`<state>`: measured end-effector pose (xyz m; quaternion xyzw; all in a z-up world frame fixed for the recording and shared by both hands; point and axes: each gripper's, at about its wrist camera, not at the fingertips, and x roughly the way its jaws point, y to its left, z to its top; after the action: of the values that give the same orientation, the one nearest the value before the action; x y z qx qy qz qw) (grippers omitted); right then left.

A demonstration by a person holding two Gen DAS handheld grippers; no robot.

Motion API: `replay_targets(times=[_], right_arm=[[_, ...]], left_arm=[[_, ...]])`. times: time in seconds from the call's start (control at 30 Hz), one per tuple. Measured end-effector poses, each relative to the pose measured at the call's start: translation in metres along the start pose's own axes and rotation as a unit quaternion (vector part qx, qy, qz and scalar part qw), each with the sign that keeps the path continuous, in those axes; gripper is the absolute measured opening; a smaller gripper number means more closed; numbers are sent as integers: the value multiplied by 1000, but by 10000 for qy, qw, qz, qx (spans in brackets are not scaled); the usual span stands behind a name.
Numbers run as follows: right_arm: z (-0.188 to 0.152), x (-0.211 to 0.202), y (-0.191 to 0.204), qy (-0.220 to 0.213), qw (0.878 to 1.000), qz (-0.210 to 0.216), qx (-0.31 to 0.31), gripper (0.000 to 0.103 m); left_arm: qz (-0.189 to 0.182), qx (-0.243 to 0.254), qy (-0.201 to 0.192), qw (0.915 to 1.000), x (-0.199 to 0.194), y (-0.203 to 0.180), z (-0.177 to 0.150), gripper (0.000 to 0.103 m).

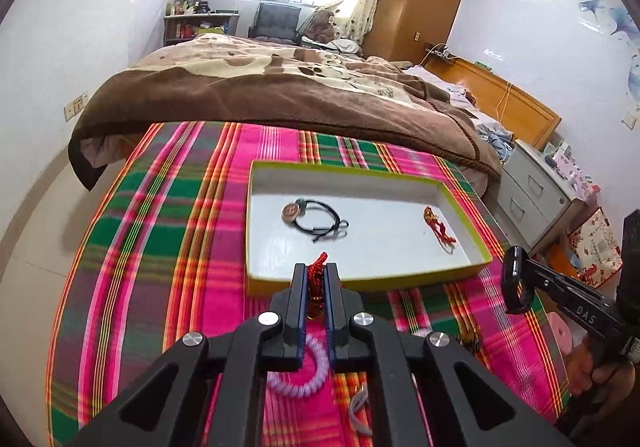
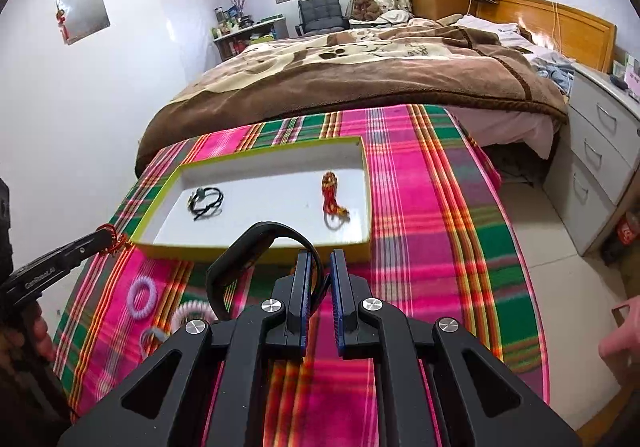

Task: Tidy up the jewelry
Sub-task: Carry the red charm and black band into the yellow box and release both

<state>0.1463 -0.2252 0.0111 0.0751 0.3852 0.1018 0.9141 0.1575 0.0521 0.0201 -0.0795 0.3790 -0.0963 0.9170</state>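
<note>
red cord bracelet [image 1: 316,279] pinched in left jaws, black band [image 2: 256,247] gripped in right jaws

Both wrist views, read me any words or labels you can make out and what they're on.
"DAS": right gripper, on its arm.
"GenRobot.AI", roughly, blurred: left gripper, on its arm.
Wall poster, red bag, shelf bottles: too small to read.

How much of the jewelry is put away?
Two pieces lie in the tray: a black cord bracelet and a red-gold one. The left gripper holds a red cord piece; the right gripper holds a black band. A purple coil and others wait.
</note>
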Motion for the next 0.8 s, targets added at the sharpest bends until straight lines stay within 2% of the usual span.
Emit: replay_targets(times=[0.4, 0.57, 0.8], right_arm=[[52, 63, 7, 201, 9996, -182, 105, 10], [61, 90, 5, 365, 9983, -264, 370, 10], [64, 120, 5, 571, 9967, -382, 425, 10]], left_arm=[[7, 283, 142, 9995, 43, -9, 31, 7], [80, 315, 267, 9991, 65, -5, 34, 7], [207, 266, 465, 9984, 91, 7, 31, 7]])
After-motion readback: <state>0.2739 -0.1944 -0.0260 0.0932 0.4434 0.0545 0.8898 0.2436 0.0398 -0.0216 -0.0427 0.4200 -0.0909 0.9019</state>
